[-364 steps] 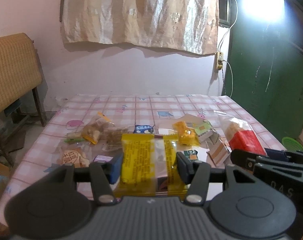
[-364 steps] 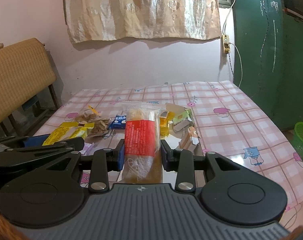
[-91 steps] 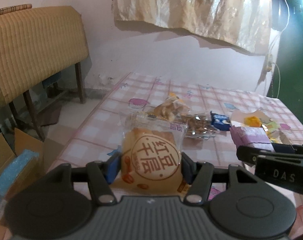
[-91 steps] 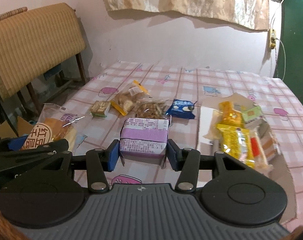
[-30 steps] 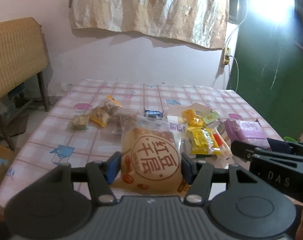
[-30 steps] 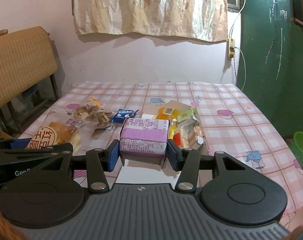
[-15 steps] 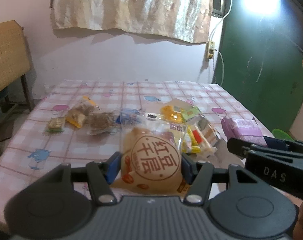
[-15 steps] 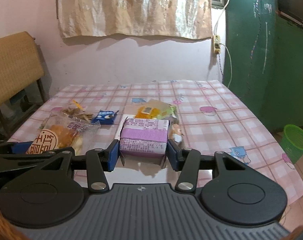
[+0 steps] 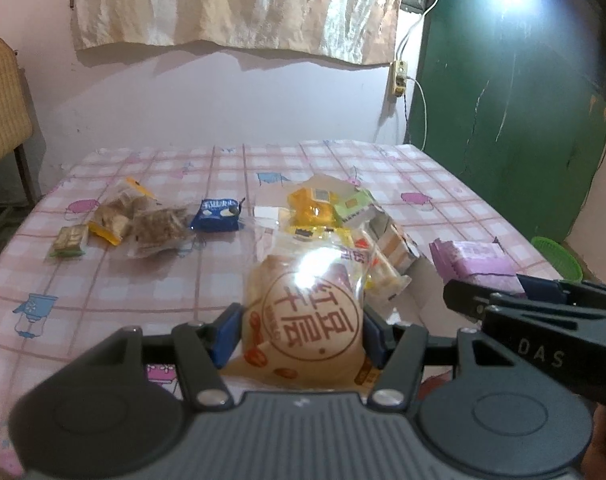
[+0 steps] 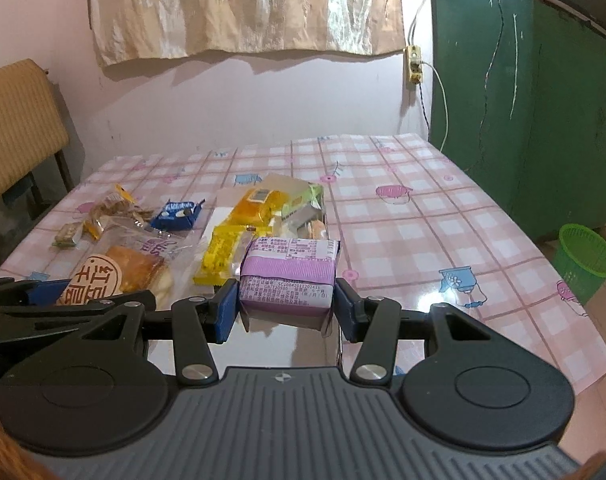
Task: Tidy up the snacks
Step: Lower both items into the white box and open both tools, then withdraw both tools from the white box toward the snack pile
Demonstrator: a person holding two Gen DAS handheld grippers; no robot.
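My left gripper (image 9: 301, 334) is shut on a clear-wrapped round bread packet (image 9: 307, 320) with red Chinese print, held above the table's near edge; the packet also shows in the right wrist view (image 10: 115, 272). My right gripper (image 10: 285, 308) is shut on a purple snack packet (image 10: 289, 276), seen in the left wrist view (image 9: 475, 266) at the right. A pile of yellow, green and orange snacks (image 9: 335, 216) lies on a flat brown sheet mid-table (image 10: 263, 208).
A pink checked tablecloth (image 10: 403, 216) covers the table. At the left lie a blue cookie packet (image 9: 219, 220), two clear bags of snacks (image 9: 143, 224) and a small green-wrapped piece (image 9: 69, 240). A green basket (image 10: 585, 258) stands on the floor at the right.
Both grippers have swung slightly right and moved closer to the pile of snacks, each still holding its packet.
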